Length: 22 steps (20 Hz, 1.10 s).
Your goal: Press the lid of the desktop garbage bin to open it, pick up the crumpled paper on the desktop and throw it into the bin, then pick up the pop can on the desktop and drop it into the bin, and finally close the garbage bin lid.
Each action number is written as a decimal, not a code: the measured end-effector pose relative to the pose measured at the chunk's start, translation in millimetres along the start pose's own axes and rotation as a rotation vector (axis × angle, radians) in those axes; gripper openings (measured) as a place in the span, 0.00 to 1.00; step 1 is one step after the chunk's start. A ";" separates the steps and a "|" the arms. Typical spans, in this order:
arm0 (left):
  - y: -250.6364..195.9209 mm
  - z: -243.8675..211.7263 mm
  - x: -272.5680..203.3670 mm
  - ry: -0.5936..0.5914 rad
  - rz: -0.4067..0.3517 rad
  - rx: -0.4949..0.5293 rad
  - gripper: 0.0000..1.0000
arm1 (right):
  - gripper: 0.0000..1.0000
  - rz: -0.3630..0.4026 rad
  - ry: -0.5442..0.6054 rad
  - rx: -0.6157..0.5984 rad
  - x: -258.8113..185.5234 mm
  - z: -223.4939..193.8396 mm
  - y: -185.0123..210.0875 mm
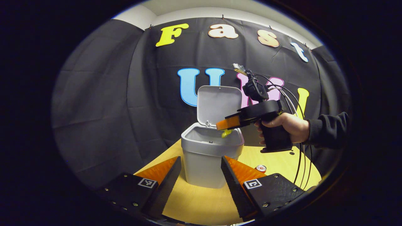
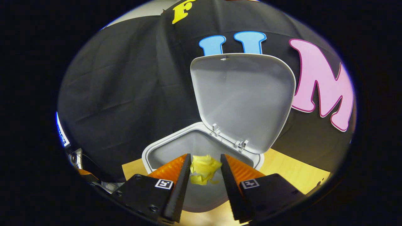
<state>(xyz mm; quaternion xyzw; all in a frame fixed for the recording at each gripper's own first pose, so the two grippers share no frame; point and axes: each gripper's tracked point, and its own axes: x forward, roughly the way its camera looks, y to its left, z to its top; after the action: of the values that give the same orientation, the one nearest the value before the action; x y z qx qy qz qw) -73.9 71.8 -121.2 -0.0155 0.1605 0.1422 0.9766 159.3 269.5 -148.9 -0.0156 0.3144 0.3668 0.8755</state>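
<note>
Dropping cleanly means parting the right gripper [image 2: 204,171] jaws, now gripping the crumpled paper [image 2: 203,172], only while over the open bin [image 1: 204,147]; left gripper [image 1: 201,175] jaws stand open nearby.

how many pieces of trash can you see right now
2: the crumpled paper between the right gripper fingers over the open bin; the pop can on the table right of it.

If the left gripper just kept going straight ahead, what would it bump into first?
Probably the front wall of the grey garbage bin, which sits straight ahead between the left gripper's open jaws, though depth is hard to judge.
</note>
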 end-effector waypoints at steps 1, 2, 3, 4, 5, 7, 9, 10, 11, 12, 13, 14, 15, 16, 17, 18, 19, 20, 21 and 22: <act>-2.2 -0.4 1.0 -0.001 -0.005 0.010 0.86 | 0.72 -0.001 -0.001 -0.001 -2.9 0.5 -0.8; -3.5 -0.7 1.9 -0.001 -0.009 0.021 0.86 | 0.78 -0.005 -0.003 -0.006 -4.5 -0.2 -2.4; -5.3 0.0 3.7 -0.002 -0.013 0.027 0.86 | 0.75 -0.012 -0.011 -0.012 -6.4 1.0 -3.6; -7.5 0.3 5.5 -0.003 -0.022 0.027 0.86 | 0.80 -0.021 -0.021 -0.016 -9.0 2.5 -5.7; -10.2 1.1 5.9 -0.006 -0.031 0.022 0.86 | 1.00 -0.029 -0.033 -0.017 -12.0 4.7 -8.2; -16.0 -2.0 8.9 0.001 -0.048 0.017 0.86 | 1.00 -0.048 -0.056 -0.019 -20.4 10.0 -16.0; -21.9 -7.8 11.0 0.010 -0.066 0.020 0.86 | 1.00 -0.079 -0.084 -0.016 -30.9 16.0 -27.2; -25.4 -11.9 11.7 0.017 -0.076 0.024 0.86 | 1.00 -0.097 -0.096 -0.012 -37.5 18.1 -34.6; -29.1 -15.3 12.9 0.023 -0.087 0.029 0.86 | 1.00 -0.116 -0.109 -0.006 -45.1 18.8 -41.5; -34.2 -19.4 13.3 0.027 -0.102 0.034 0.86 | 1.00 -0.136 -0.124 0.000 -53.7 20.2 -49.0; -39.8 -22.8 14.7 0.032 -0.119 0.038 0.86 | 1.00 -0.156 -0.143 0.004 -63.1 22.0 -56.5; -45.2 -27.7 16.9 0.038 -0.137 0.042 0.86 | 1.00 -0.180 -0.162 0.005 -73.5 22.6 -64.2; -51.2 -33.8 19.3 0.049 -0.154 0.048 0.86 | 1.00 -0.205 -0.181 0.007 -84.3 22.0 -72.3; -57.0 -40.2 21.6 0.057 -0.172 0.054 0.86 | 1.00 -0.232 -0.203 0.010 -96.0 21.0 -79.8; -63.6 -45.1 25.4 0.062 -0.188 0.061 0.86 | 1.00 -0.261 -0.226 0.009 -107.7 19.0 -88.0; -68.9 -50.6 29.3 0.065 -0.200 0.071 0.86 | 1.00 -0.290 -0.247 0.005 -119.2 15.8 -96.0; -73.8 -54.9 34.0 0.069 -0.208 0.080 0.86 | 1.00 -0.319 -0.261 0.001 -131.0 10.9 -103.7; -82.1 -60.9 39.0 0.075 -0.232 0.080 0.86 | 1.00 -0.349 -0.270 -0.004 -142.2 4.6 -111.9; -91.1 -65.0 43.8 0.077 -0.255 0.074 0.86 | 1.00 -0.376 -0.274 -0.007 -153.1 -2.6 -119.9; -97.8 -69.7 48.1 0.079 -0.270 0.069 0.86 | 1.00 -0.401 -0.274 -0.008 -164.1 -10.4 -127.9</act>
<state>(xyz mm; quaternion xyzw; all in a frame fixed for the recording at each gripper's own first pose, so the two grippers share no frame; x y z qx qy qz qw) -24.2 -14.1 -204.2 -0.0092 0.2002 0.0030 0.9797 149.5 69.6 -91.0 -0.0315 0.1820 0.1854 0.9652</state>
